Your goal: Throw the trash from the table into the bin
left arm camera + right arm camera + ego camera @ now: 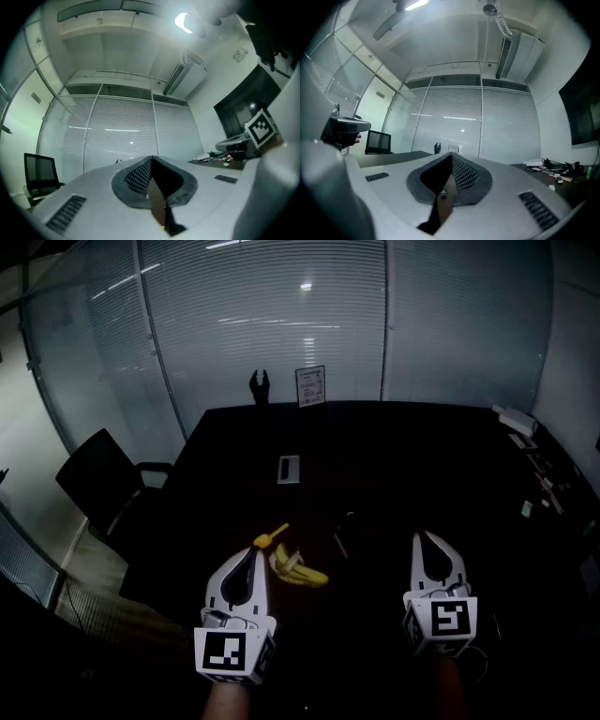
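**Banana peel beside two closed grippers**

A banana peel [298,568] lies on the dark table [394,456], just right of the left gripper [251,554]. The right gripper [424,538] is well apart. Both point forward, jaws clenched, empty. Broad tabletop stretches ahead.

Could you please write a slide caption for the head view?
Left gripper and right gripper, both shut and empty, hover over a dark table bearing a banana peel.

Left gripper [253,555] and right gripper [424,538] are white with black square markings.
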Demonstrator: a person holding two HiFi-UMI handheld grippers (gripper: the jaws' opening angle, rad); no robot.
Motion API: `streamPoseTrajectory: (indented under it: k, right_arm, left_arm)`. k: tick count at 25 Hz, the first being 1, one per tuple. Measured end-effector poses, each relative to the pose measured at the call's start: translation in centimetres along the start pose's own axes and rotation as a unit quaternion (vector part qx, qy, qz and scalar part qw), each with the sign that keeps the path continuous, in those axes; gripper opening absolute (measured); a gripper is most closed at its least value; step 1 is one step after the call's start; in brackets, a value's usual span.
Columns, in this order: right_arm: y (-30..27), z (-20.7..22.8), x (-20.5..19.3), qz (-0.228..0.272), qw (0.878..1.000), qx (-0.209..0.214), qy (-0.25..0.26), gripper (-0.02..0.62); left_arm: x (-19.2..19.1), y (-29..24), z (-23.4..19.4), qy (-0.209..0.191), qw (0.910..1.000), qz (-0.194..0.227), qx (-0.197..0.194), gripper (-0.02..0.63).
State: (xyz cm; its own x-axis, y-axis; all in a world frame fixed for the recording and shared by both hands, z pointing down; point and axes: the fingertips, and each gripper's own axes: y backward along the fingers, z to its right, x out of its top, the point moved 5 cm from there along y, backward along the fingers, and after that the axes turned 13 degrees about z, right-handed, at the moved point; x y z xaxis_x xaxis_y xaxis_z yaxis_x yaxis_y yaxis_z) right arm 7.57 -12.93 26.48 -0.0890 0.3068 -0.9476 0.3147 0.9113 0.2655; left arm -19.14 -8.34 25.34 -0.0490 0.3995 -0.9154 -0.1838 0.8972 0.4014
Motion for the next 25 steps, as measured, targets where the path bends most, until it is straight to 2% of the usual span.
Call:
streamPoseTrajectory:
  k: [8, 15, 20, 25]
  right_arm:
    - [-4.3, -7.2, -0.7, 0.01, 1.0, 0.028, -0.007, 0.005]
    - [-5.9, -10.5, -0.2, 0.026, 0.997, 0.072, -0.028, 0.005]
    - [-7.5, -10.9, 0.0, 0.038, 0.993, 0.1, -0.041, 0.005]
    - [-8.3, -10.8, -0.4, 0.044, 0.992, 0.115, -0.041, 0.005]
  left_arm:
    - [-0.9, 0.8, -7.1, -0.009, 0.9998, -0.003, 0.018, 0.0]
    - [-0.4, 0.3, -7.6, -0.01, 0.9994, -0.007, 0.033, 0.0]
    - [-1.0, 0.2, -7.2, -0.027, 0.9985, -0.013, 0.045, 0.0]
    - [0.4, 0.0, -8.2, -0.037, 0.9962, 0.006, 0.079, 0.0]
